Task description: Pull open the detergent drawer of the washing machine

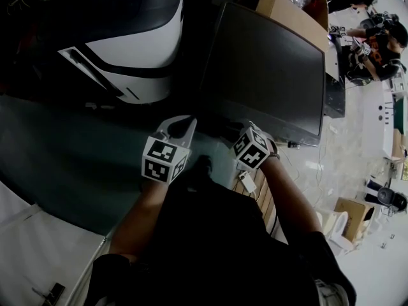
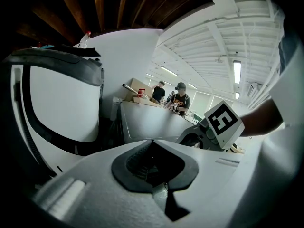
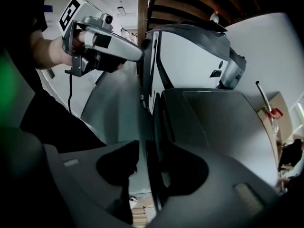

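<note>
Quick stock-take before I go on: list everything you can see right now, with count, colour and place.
Dark machine: one, dark grey, just ahead of the right gripper.
White-and-black appliance: one, upper left, beside the dark machine.
Flat top: one, grey-green, beneath the left gripper in the head view.
Cardboard boxes: at least two, brown, one behind the dark machine, one on the floor at right.
People: at least two, dark clothes, far background at right.
Detergent drawer: cannot be made out in any view.
Left gripper: one, light grey, jaws together, empty.
Right gripper: one, grey, jaws a narrow gap apart, nothing between.
Forearms: two, bare, bottom of the head view.
</note>
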Available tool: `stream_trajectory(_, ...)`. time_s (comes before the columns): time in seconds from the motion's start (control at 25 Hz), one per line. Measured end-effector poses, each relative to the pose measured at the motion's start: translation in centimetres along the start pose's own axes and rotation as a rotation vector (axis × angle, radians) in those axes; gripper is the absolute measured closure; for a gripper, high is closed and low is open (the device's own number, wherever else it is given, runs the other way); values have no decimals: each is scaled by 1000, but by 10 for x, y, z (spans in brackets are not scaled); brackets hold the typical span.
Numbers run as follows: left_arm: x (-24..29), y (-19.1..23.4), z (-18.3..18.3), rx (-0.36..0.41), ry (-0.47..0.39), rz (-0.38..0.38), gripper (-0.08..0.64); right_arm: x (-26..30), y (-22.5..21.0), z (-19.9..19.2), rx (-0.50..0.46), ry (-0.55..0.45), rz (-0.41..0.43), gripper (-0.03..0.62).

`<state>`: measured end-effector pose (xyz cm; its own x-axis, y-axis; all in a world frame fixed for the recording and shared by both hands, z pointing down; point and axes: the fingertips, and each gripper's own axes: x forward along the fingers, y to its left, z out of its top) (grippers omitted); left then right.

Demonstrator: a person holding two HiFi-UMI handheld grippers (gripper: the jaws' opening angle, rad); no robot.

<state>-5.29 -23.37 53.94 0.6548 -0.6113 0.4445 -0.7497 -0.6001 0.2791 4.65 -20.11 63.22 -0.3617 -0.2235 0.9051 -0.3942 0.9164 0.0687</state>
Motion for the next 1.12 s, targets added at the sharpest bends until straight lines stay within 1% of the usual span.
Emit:
stream_trajectory(0.08, -1, 1, -1, 1, 3, -1, 549, -1, 3, -1, -1, -3, 7, 413)
stream_trajectory(0.2, -4, 2, -4, 5, 10, 0, 549, 0, -1, 1, -23, -7, -23, 413)
stream_trajectory(0.28, -6, 5, -5, 5, 13, 3, 549, 3, -3, 4, -20, -5, -28, 413)
stream_trajectory(0.36, -8, 6, -6, 3, 16, 5, 549, 8, -1, 6, -15, 3, -24, 411)
stream_trajectory(0.56, -16, 9, -10, 0, 20, 4, 549, 18, 0, 5, -16, 25, -77, 411)
stream_trajectory(0.68, -22, 13, -14, -5, 21, 2, 549, 20, 4, 5, -18, 48, -79, 413)
stream_trajectory(0.76, -25, 15, -16, -7, 21, -1, 549, 19, 9, 6, -2, 45, -78, 444)
stream_trajectory(0.8, -27, 16, -17, -7, 20, -4, 549, 19, 11, 6, 10, 38, -86, 448)
stream_trajectory(0.96, -36, 19, -18, 1, 18, -22, 549, 19, 17, 6, 52, 25, -144, 449)
stream_trajectory(1.12, -46, 20, -19, 29, 17, -46, 549, 17, 18, 7, 98, 15, -159, 457)
